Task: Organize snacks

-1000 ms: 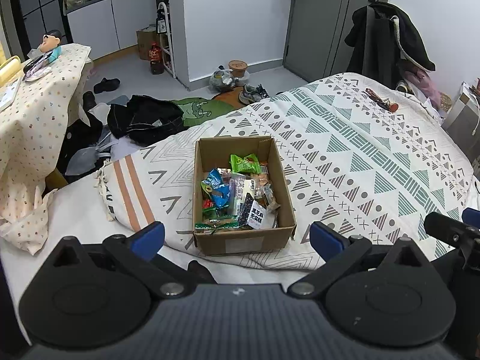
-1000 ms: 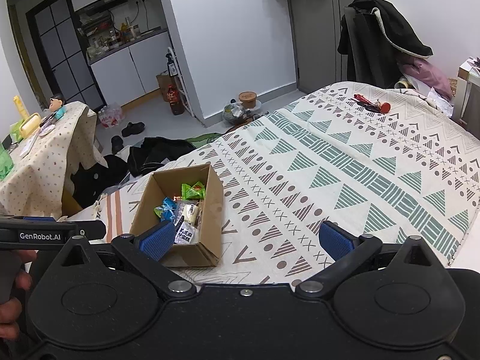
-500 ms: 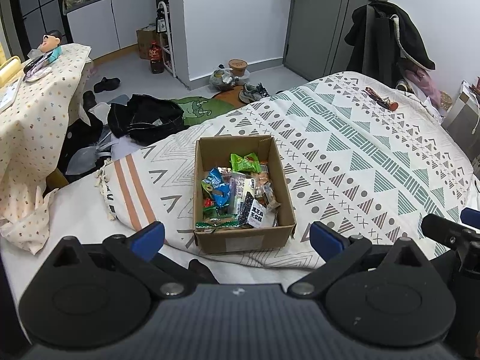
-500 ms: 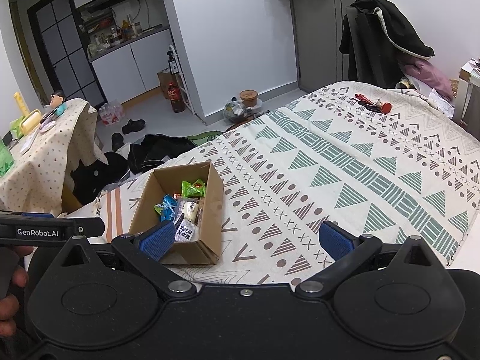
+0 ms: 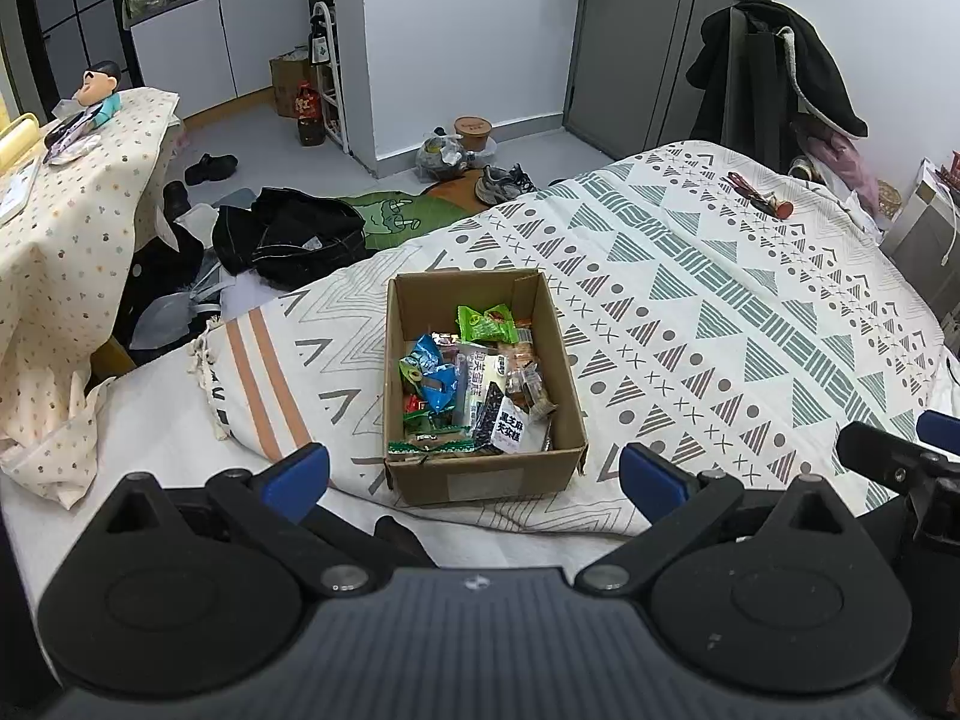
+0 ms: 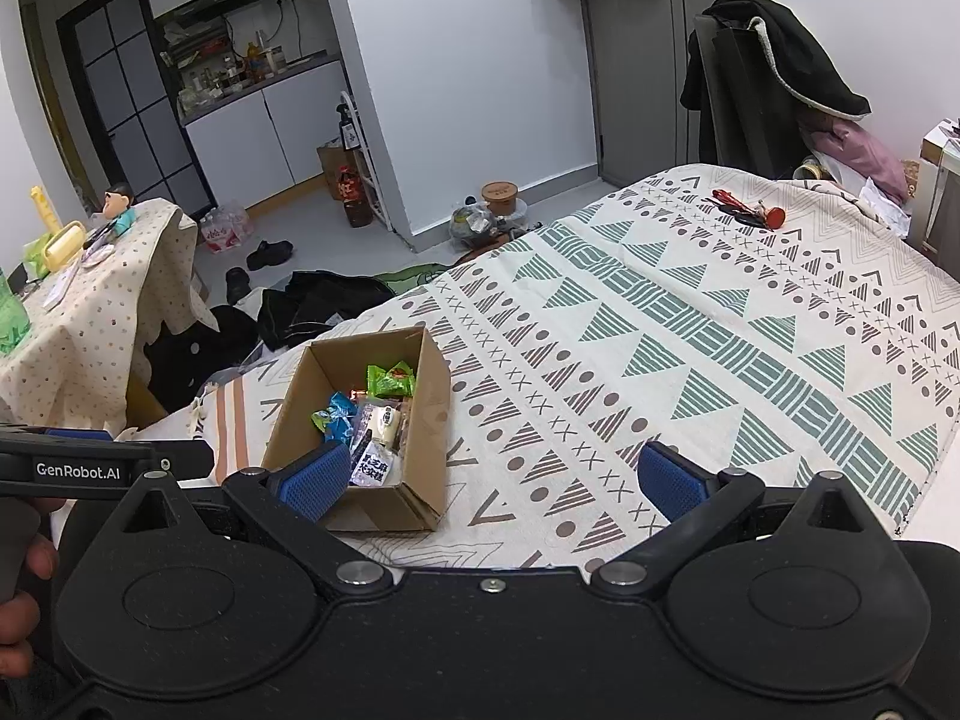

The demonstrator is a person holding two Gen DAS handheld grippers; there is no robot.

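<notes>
Cardboard box (image 5: 485,474) at twelve o'clock on the bed (image 5: 720,300), full of snack packets (image 5: 468,378). "GenRobot.AI" reads on the left gripper (image 5: 474,468), its fingers spread wide and empty. Right gripper (image 6: 492,474) gapes empty too.

box (image 5: 480,483) brown | bedspread (image 5: 720,312) cream, teal triangles | tongs pads (image 6: 669,480) blue

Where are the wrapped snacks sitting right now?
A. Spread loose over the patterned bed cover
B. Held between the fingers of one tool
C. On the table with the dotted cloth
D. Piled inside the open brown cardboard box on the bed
D: the colourful wrapped snacks lie heaped inside the open brown cardboard box, which rests on the patterned bed cover; both tools, left and right, are open and hold nothing.
</notes>
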